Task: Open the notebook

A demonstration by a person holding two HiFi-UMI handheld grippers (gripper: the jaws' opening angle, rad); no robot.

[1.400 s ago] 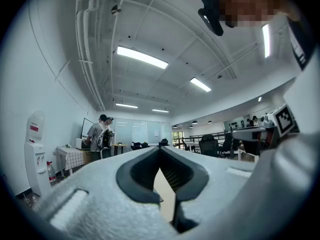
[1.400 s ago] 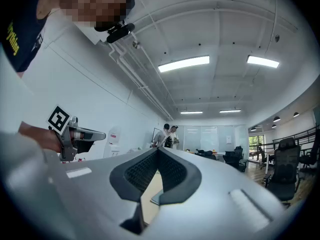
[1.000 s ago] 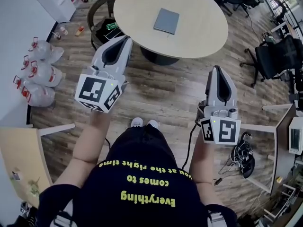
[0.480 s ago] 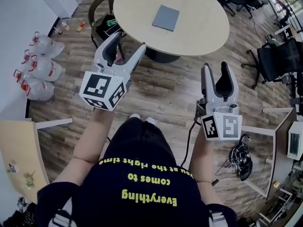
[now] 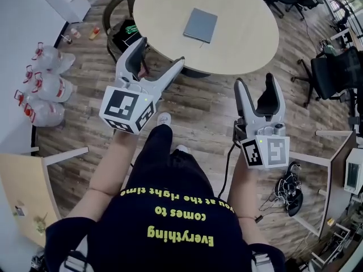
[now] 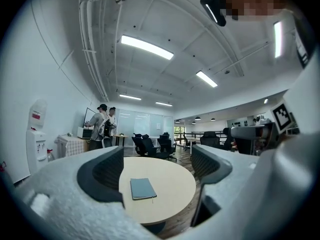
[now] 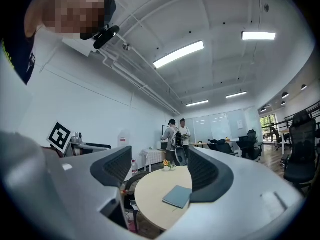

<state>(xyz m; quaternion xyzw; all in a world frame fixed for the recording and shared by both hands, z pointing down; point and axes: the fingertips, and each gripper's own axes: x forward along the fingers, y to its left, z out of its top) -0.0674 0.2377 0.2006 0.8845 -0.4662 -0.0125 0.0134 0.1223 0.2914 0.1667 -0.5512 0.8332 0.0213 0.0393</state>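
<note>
A closed grey-blue notebook lies flat on the round beige table, some way ahead of me. Both grippers are held level in the air over the wood floor, short of the table. My left gripper has just been opening; its jaws stand wide with nothing between them. My right gripper has also just been opening and is empty. In the left gripper view the notebook shows far off between the dark pads. The right gripper view shows the notebook on the table, partly behind the right pad.
Large water bottles lie on the floor at the left. A chair stands by the table's left side, office chairs at the right. Cables lie near my right. Two people stand at the back of the room.
Both grippers went from shut to wide open. Both moved forward toward the table, which now sits closer in the head view.
</note>
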